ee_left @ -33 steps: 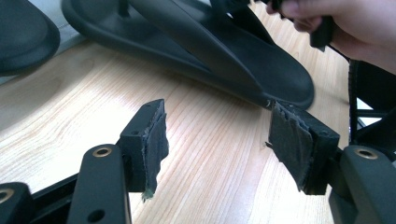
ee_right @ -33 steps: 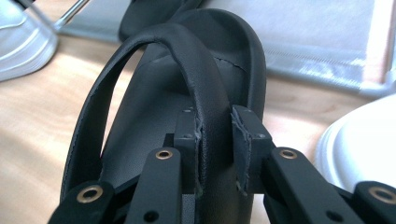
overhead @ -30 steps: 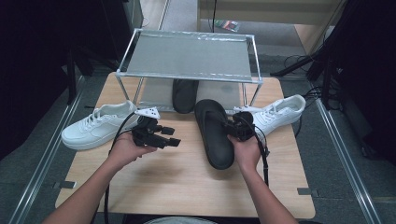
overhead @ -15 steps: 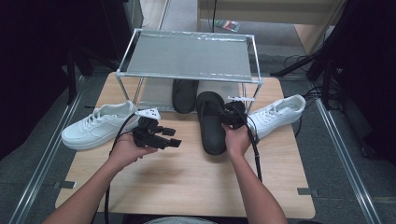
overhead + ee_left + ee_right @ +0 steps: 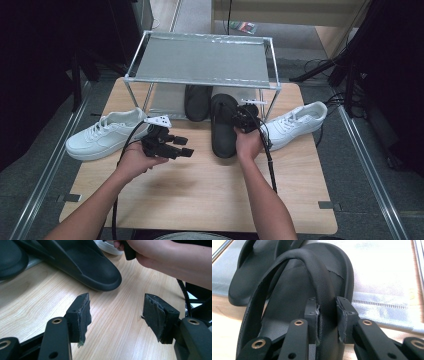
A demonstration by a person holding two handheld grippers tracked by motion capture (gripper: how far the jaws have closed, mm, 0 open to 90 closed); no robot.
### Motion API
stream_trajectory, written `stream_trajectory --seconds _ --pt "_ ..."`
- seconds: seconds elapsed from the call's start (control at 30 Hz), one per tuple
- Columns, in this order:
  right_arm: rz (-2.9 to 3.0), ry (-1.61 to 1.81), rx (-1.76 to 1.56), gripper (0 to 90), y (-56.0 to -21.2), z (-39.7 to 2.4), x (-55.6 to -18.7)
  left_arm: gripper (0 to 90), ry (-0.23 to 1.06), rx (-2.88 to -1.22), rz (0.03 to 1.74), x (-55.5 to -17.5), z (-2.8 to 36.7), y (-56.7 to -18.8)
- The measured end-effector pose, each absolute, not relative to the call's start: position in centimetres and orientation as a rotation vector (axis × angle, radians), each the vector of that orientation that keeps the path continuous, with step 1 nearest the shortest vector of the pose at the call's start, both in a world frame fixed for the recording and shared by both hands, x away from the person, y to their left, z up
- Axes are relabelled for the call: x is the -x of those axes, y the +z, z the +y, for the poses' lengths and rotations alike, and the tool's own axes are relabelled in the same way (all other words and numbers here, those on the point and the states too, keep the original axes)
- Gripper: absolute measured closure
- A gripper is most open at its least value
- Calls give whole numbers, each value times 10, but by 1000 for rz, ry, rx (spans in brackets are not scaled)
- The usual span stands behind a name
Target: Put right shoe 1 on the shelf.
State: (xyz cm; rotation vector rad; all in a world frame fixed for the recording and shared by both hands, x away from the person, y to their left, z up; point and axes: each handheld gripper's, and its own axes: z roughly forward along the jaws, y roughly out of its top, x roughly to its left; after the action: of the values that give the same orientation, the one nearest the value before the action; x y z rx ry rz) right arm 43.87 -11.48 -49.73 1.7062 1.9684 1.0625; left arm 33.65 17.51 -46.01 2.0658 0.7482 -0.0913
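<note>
Two black slides (image 5: 223, 127) (image 5: 198, 101). Two white sneakers (image 5: 102, 134) (image 5: 294, 123). Table (image 5: 200, 190): light wood with visible grain. Rack (image 5: 202, 60): grey mesh shelf, white-silver frame. Gripper (image 5: 116, 315) jaws: black with dark pads.

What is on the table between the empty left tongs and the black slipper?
Nothing. In the left gripper view, only bare wooden table lies between the open left tongs and the black slipper. The high view shows the same gap.
</note>
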Motion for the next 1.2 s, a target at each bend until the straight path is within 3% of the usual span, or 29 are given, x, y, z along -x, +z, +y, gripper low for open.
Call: stream_trajectory --seconds 0.17,0.5,0.97,1.2 --pt "1996 1067 -1664 672 -498 -116 -438 395 -97 -2069 748 -337 175 -461" --pt "2017 1105 -1579 654 -487 -120 -429 396 -90 -2061 751 -337 176 -460" --pt "2158 1271 -1438 637 -477 -125 -385 390 -115 -2094 766 -346 175 -462" --pt "2229 1327 -1292 560 -478 -132 -362 389 -55 -2124 727 -360 169 -445"
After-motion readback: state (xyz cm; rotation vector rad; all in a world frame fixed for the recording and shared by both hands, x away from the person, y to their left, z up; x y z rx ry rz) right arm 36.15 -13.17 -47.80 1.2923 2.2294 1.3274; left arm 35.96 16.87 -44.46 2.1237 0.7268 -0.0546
